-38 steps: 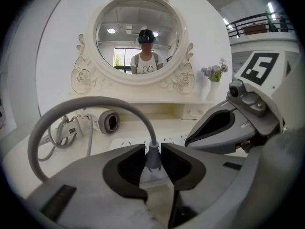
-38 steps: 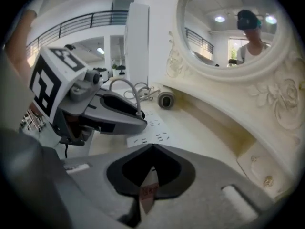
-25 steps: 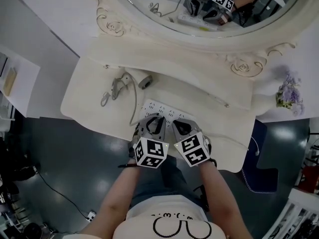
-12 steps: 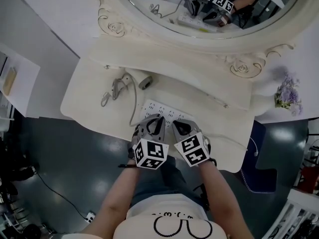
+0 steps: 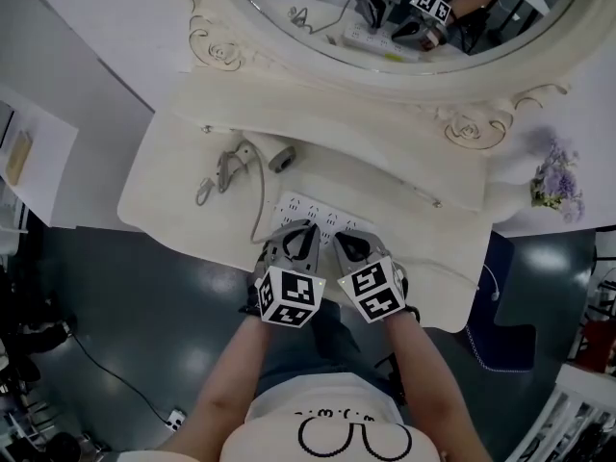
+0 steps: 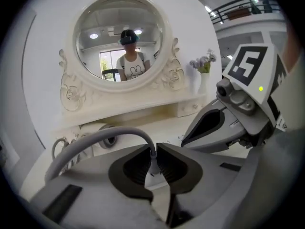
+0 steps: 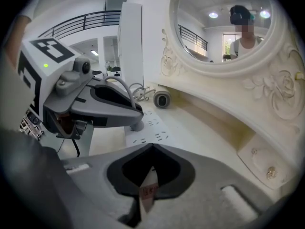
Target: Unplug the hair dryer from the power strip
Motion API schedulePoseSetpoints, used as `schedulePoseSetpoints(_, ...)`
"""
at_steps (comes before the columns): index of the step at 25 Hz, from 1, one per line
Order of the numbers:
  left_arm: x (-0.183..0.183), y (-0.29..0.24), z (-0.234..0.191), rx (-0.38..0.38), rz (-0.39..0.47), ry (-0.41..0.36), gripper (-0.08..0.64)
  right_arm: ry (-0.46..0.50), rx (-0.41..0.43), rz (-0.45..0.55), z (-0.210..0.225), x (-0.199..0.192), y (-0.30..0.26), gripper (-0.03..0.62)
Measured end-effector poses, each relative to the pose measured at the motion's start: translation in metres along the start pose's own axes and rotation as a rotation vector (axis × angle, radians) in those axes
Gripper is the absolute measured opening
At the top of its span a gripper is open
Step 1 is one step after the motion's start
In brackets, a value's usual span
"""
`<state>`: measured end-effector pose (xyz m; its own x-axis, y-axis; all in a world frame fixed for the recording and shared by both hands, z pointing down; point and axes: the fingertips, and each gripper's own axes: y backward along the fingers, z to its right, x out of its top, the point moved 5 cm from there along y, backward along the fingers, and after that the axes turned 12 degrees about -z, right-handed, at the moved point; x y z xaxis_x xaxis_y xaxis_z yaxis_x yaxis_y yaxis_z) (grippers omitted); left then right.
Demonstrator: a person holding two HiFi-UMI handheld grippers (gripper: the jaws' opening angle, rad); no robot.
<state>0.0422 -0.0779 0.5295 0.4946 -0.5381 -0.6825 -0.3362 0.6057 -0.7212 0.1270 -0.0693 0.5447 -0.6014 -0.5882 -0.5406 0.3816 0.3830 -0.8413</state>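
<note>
Left gripper [image 5: 298, 229] sits over the near-left end of the power strip [image 5: 310, 210]. Its jaws have just been closing & are now clamped on the plug [image 6: 151, 161], right where the gray cord [image 6: 95, 140] leaves it. Prob. gripped low so the pull goes on the plug body, not the wire. Right gripper [image 5: 345, 241] is just beside it at the strip's near-right end, jaw tips together. It looks placed to pin the strip to the table [image 5: 183, 210] so it won't lift w/ the plug. The hair dryer [image 5: 280, 159], which I take to be the gray barrel, lies beyond the strip toward the mirror [image 5: 414, 41], w/ the cord looping off left of the strip.

Head view shows both grippers side by side, but the jaws are under their bodies. Only the left gripper view shows the plug btwn the jaws. Right gripper view shows free sockets on the strip, plus a white sliver [image 7: 148, 191] w/ reddish print in the gap behind its tips. Pinched or only seen through, can't tell.
</note>
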Motion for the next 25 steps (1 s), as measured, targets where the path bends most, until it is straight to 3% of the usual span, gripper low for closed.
schedulePoseSetpoints(2, -0.002, -0.001, -0.002, -0.028, 0.01, 0.034, 0.041, 0.006, -0.005, -0.004, -0.001, 0.0, 0.0, -0.006)
schedulePoseSetpoints(5, -0.002, 0.001, -0.014, -0.15, 0.063, 0.316, 0.044, 0.014, -0.003, -0.004, -0.002, 0.001, -0.001, -0.006)
schedulePoseSetpoints(6, -0.001, 0.002, -0.015, -0.151, 0.063, 0.342, 0.046, 0.017, -0.006, -0.002, -0.003, 0.001, -0.001, -0.006)
schedulePoseSetpoints(10, -0.001, 0.001, -0.006, -0.051, 0.0, 0.13, 0.038, 0.014, -0.017, -0.007, -0.002, 0.001, -0.001, -0.006)
schedulePoseSetpoints(12, -0.001, 0.001, -0.008, -0.081, 0.006, 0.135, 0.038, 0.01, -0.011, -0.009, -0.001, 0.001, -0.001, -0.006)
schedulePoseSetpoints(15, 0.0, 0.002, -0.017, -0.139, 0.03, 0.263, 0.04, 0.01, -0.014, -0.001, -0.004, 0.002, -0.002, -0.006)
schedulePoseSetpoints(16, 0.001, 0.003, -0.017, -0.124, 0.028, 0.246, 0.04, 0.007, -0.015, 0.003, -0.004, 0.002, -0.002, -0.006)
schedulePoseSetpoints(20, 0.034, 0.021, 0.011, -0.076, 0.123, -0.013, 0.038, -0.014, -0.009, -0.001, 0.001, 0.003, -0.002, -0.006)
schedulePoseSetpoints(25, 0.036, 0.025, -0.001, -0.042, 0.119, 0.011, 0.038, -0.021, -0.005, -0.004, -0.002, 0.002, -0.003, -0.006)
